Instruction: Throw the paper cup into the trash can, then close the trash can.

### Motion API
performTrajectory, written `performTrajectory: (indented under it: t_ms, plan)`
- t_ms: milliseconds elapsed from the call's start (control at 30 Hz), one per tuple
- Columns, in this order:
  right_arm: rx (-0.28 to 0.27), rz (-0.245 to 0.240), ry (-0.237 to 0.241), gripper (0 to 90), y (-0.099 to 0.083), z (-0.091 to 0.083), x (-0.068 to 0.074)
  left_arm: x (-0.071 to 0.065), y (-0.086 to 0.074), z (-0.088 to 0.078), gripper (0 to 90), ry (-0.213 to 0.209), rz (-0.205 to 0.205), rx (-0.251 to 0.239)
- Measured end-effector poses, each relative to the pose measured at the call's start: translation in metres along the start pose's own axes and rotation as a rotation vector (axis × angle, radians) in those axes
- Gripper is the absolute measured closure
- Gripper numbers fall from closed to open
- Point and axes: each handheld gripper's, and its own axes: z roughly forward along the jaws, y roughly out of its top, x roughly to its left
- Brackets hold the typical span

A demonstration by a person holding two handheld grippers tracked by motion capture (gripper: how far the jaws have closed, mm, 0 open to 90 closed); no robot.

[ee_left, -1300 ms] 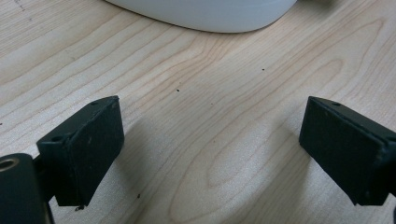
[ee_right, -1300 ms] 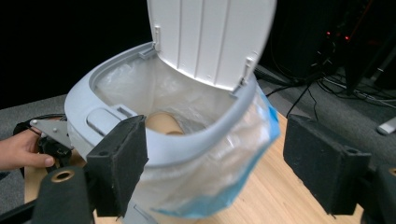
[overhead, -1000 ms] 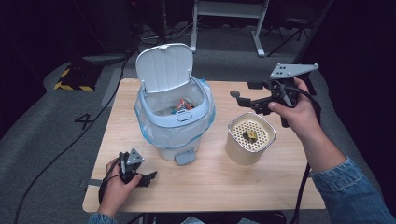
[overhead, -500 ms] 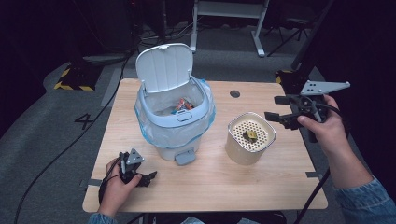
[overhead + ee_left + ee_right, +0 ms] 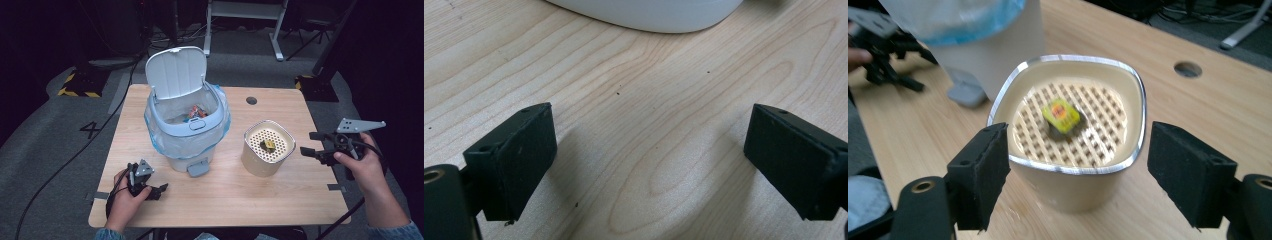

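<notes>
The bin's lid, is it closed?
No, the bin's lid stands up open, and wrappers show inside the bin.

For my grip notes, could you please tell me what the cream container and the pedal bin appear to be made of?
Cream container: probably glossy plastic or ceramic, with a shiny metal-looking rim and a grid insert. Pedal bin: matte pale-blue plastic, lined with a thin translucent bag.

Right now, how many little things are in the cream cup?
1: a small yellow-green packet lying on the grid inside the cream cup. More could hide under the grid.
</notes>
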Motion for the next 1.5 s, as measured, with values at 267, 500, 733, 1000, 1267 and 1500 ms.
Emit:
performTrajectory:
  t_ms: [267,500,733,1000,1267,1500]
  plan:
    - [-0.050,0.074,-0.010,24.9,-0.044,0.008,-0.001,0.000,0.000,0.000,7.1,0.003,0.003,-0.001]
    - [-0.010,0.097,-0.046,24.2,-0.075,0.022,-0.005,0.000,0.000,0.000,7.1,0.003,0.003,-0.001]
    - [0.044,0.068,-0.082,25.3,-0.096,0.035,-0.007,-0.001,0.000,0.000,7.1,0.009,0.000,-0.003]
    - [0.127,0.066,-0.134,24.4,-0.128,0.053,-0.008,-0.001,-0.001,-0.001,7.1,0.010,0.004,0.002]
    - [0.163,0.039,-0.194,22.4,-0.152,0.069,-0.005,0.000,-0.002,-0.003,13.2,0.027,-0.018,-0.015]
    - [0.140,0.059,-0.205,15.9,-0.158,0.075,-0.005,0.001,0.000,-0.005,19.8,0.030,-0.033,-0.019]
